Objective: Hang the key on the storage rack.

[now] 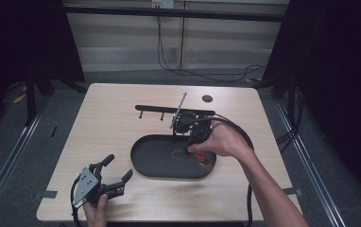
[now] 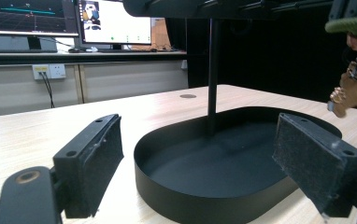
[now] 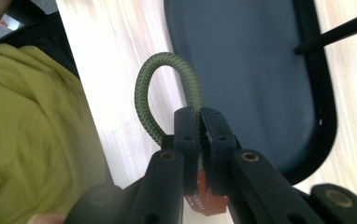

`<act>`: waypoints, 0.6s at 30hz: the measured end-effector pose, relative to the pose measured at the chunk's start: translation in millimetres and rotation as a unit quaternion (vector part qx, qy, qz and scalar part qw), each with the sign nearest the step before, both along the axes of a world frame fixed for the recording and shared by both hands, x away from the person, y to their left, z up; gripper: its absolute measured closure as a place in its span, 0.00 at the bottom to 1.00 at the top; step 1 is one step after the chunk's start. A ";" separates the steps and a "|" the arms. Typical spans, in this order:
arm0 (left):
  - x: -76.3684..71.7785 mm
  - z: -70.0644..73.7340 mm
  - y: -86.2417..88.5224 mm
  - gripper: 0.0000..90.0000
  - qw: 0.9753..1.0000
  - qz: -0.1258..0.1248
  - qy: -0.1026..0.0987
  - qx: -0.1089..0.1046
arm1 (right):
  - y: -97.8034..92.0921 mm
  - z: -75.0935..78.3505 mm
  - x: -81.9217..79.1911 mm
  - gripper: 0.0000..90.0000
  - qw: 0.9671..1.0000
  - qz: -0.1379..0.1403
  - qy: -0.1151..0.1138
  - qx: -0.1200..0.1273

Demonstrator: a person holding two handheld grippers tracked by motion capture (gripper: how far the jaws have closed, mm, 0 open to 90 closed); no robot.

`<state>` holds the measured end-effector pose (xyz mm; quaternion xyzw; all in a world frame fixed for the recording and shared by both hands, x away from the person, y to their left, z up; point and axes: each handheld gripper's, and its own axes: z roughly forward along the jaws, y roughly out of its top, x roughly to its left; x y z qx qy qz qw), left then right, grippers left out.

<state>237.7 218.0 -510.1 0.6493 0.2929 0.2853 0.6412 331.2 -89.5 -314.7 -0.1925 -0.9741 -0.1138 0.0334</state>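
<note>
Clamped tight in the right tool (image 3: pixel 199 122), a green cord loop (image 3: pixel 167 84) arches out from between the shut jaws, a red tag (image 3: pixel 208 198) showing just below them, and the whole thing is held above the black oval tray (image 1: pixel 155 163) near its right end. Over at the desk's (image 1: pixel 107 123) near-left corner, the left tool (image 1: pixel 117 172) rests with its jaws spread wide apart, gripping nothing, just short of the tray's left end. Behind the tray stands a black rack (image 1: pixel 169 109) with pegs, and a small gingerbread-figure charm (image 2: pixel 349 91) dangles from the cord.

Table: we see a light wooden tabletop (image 1: pixel 117 118).
Floor: grey (image 1: pixel 18 142), perhaps carpet.
Wall: pale panels (image 1: pixel 122 42), wall socket (image 2: pixel 49 71), trailing cables (image 1: pixel 188 71).
Sides: black curtains (image 1: pixel 339 71).
Desk: two lit monitors (image 2: pixel 116 21).
</note>
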 end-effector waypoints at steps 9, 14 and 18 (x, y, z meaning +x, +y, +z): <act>0.0 0.0 0.0 0.17 1.000 0.000 0.000 0.000 | 3.8 18.9 26.5 0.95 1.000 -0.004 -0.004 -0.003; 0.0 0.0 0.0 0.17 1.000 0.000 0.000 0.000 | 1.5 29.4 35.2 0.95 1.000 -0.007 -0.012 0.011; 0.0 0.0 0.0 0.17 1.000 0.000 0.000 0.000 | 3.2 35.3 41.6 0.95 1.000 -0.011 -0.016 0.011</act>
